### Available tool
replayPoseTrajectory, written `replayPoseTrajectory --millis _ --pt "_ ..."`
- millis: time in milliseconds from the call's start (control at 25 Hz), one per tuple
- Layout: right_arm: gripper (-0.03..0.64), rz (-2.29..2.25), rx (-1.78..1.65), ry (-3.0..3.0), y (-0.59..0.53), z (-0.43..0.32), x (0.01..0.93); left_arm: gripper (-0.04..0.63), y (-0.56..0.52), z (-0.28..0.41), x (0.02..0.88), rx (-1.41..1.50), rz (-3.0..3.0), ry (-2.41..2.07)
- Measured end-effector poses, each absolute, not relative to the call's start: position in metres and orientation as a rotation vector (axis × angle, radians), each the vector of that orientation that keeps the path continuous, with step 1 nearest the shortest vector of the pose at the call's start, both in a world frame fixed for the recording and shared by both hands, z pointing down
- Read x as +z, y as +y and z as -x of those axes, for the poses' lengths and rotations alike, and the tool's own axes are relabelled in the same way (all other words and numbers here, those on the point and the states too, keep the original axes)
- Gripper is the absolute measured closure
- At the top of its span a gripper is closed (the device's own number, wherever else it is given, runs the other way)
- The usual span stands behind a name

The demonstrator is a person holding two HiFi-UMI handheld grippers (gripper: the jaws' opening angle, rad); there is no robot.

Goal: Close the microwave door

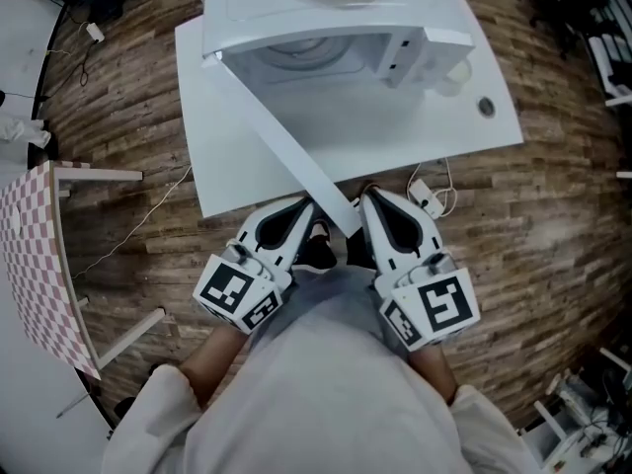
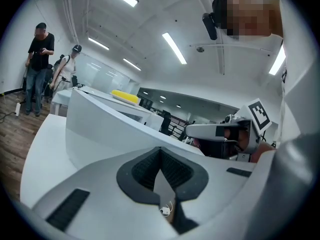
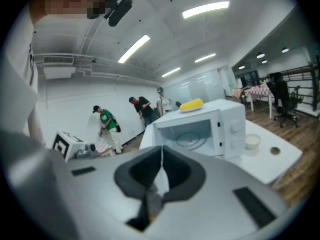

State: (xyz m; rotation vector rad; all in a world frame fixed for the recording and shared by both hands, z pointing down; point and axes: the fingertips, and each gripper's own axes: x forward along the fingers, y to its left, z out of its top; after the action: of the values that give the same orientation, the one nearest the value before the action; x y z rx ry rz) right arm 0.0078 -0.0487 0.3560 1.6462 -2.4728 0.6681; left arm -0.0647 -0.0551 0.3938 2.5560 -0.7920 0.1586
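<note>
Claws closed, empty: left claw (image 2: 160,150), right claw (image 3: 162,149).

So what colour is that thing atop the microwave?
The object is yellow, clearest in the right gripper view.

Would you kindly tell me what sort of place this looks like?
Probably an open-plan office or lab: long ceiling strip lights, an office chair on wood-plank flooring, and a microwave set up on a plain white table.
</note>
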Motion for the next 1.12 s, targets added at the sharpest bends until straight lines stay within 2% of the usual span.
replayPoseTrajectory --millis 1120 --pt "0.592 -1.540 0.654 -2.557 -0.125 -0.058 0.352 0.577 -0.104 0.017 0.386 0.139 -2.517 -0.854"
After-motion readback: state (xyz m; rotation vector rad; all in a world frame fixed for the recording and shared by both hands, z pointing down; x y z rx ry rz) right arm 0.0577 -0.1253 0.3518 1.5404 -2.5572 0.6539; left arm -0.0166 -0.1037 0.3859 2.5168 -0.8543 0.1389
